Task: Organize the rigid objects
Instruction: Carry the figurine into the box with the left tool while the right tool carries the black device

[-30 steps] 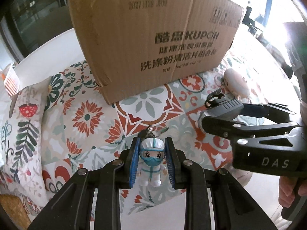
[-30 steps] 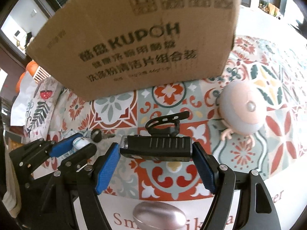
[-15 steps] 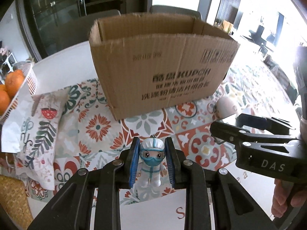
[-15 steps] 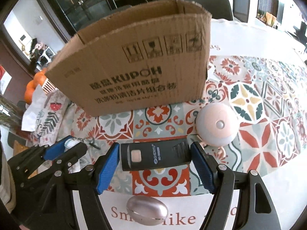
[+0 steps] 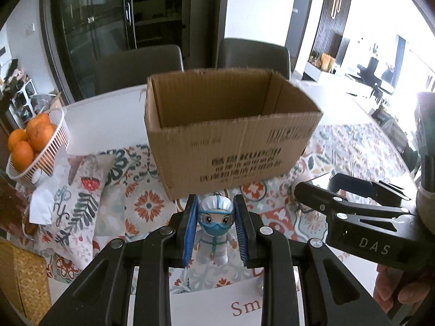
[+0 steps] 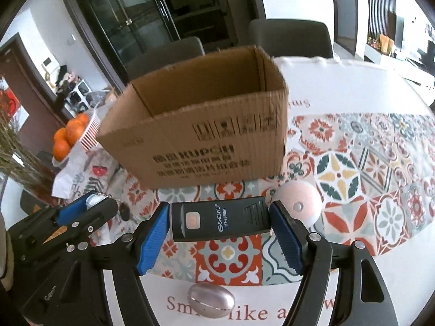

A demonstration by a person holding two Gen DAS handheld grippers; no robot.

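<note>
Figurine and black device are both off the desk at this moment, one in each of my grippers, with the open cardboard box standing ahead of them toward the desk's far edge. My left gripper is pinching the little masked figure by its head, the blue pads pressed against both sides; my right gripper is clamped on the short ends of the black device, label facing up.

My worry is the figurine first. It is held only at the rounded head, so I judge it could twist or slip out if I swing it quickly. Its chain and a dark fob dangle from it in the right wrist view, and those could snag on the box's near wall as I go over the rim.

The device spans the whole gap between my right pads, gripped on smooth ends; a tilt might let it slide out short of the box.

Both grippers sit close together, side by side, aiming at one opening. If I move them in together, they could knock each other or shove the light box back across the patterned cloth.

A pink round toy and a silver egg-shaped thing lie on the desk beneath my right gripper, near its front edge; a drop could strike them.
</note>
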